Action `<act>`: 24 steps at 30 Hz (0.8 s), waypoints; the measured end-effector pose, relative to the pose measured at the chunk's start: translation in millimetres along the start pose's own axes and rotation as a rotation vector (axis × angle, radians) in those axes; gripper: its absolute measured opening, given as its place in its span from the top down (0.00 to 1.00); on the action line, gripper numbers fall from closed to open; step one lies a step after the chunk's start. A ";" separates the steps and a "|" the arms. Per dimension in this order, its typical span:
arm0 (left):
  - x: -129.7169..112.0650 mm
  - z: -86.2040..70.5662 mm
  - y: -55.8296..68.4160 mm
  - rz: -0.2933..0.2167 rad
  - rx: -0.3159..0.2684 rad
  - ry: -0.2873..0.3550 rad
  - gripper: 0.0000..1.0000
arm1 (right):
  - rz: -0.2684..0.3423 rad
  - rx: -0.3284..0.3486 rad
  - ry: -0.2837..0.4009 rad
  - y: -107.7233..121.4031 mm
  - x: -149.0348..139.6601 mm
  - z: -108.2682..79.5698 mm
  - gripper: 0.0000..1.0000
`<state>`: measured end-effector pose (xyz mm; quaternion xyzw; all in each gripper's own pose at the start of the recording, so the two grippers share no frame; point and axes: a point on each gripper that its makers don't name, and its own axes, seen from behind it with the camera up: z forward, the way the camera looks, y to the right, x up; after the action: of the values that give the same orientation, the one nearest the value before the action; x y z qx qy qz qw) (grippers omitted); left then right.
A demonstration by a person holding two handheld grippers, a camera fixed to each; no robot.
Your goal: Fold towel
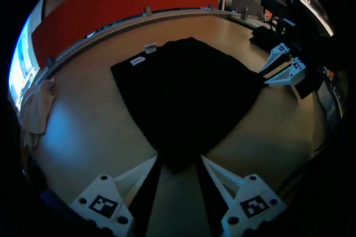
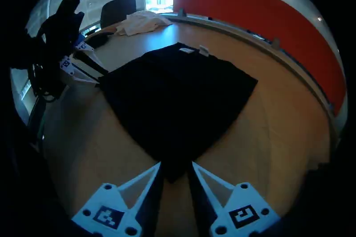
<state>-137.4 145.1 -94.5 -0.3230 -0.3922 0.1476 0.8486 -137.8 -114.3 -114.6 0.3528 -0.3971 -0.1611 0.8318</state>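
Observation:
A black towel [image 1: 187, 90] [image 2: 178, 99] lies spread flat on the wooden table [image 1: 84, 126] [image 2: 276, 126], with white tags at its far edge. My left gripper [image 1: 179, 159] is open, and one near corner of the towel lies between its fingers. My right gripper [image 2: 176, 164] is open too, astride the neighbouring corner. In the left gripper view the right gripper [image 1: 263, 78] shows at the towel's right corner, fingers apart. The right gripper view has the left gripper [image 2: 101, 79] at the towel's left corner, held by a dark-gloved hand [image 2: 62, 19].
A pale crumpled cloth [image 1: 38, 108] [image 2: 142, 21] lies at the table's far edge. A red partition [image 1: 124, 1] [image 2: 267, 19] runs along the back of the table. A dark chair [image 2: 118, 10] stands behind it near bright windows.

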 end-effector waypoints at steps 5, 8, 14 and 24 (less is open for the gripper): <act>0.1 0.3 1.1 -0.002 0.006 -0.008 0.64 | 0.001 0.002 0.000 -1.5 1.2 1.3 0.76; 0.2 0.5 2.1 -0.004 0.009 -0.011 0.74 | 0.000 0.004 0.000 -2.3 1.3 1.5 0.77; 0.6 -0.2 3.5 -0.014 0.016 -0.018 0.87 | 0.002 0.010 0.007 -4.9 4.0 2.0 0.82; 4.5 -6.8 12.1 -0.053 0.003 -0.012 0.89 | 0.011 0.008 0.020 -1.8 8.2 -7.9 0.83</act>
<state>-129.3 153.5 -103.2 -0.3104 -0.4053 0.1272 0.8504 -126.4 -116.5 -114.8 0.3556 -0.3915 -0.1514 0.8351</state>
